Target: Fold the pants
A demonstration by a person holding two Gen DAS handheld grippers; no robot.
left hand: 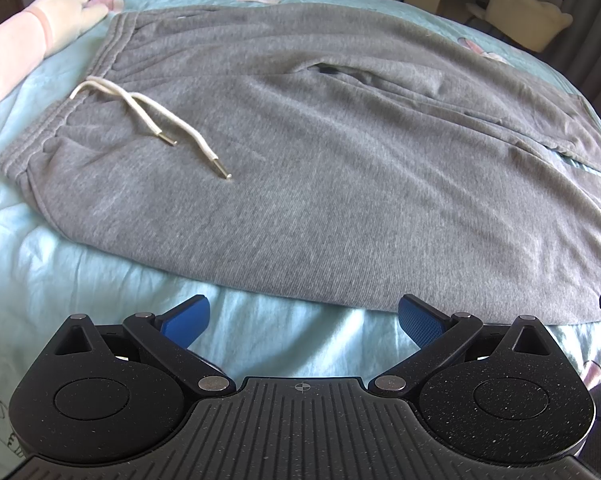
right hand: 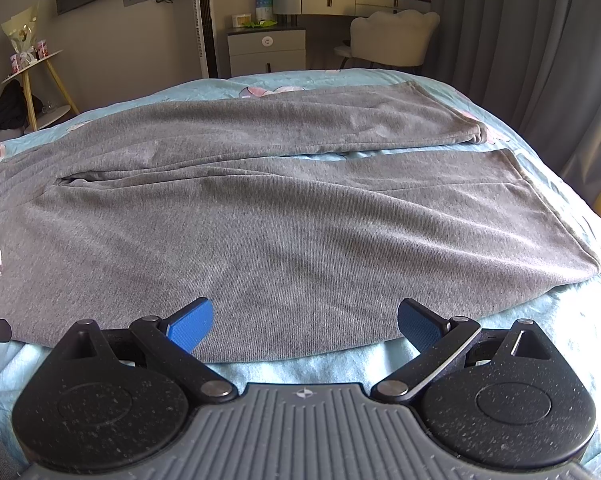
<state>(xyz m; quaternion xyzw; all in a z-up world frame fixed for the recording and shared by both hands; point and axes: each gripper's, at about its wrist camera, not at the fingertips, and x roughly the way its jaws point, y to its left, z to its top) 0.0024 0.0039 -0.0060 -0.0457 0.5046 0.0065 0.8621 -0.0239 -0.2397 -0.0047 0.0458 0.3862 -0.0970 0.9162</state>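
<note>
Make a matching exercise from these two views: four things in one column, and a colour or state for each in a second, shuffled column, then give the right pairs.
Things:
1. pants
2. drawstring
3. bedsheet
4. left claw

Colour or state:
A. light blue, lying under the cloth
B. open, with blue pads, holding nothing
C. grey, spread flat with the two legs apart
D. white, with metal tips, lying loose on the grey cloth

Pairs: 1-C, 2-D, 3-A, 4-B
</note>
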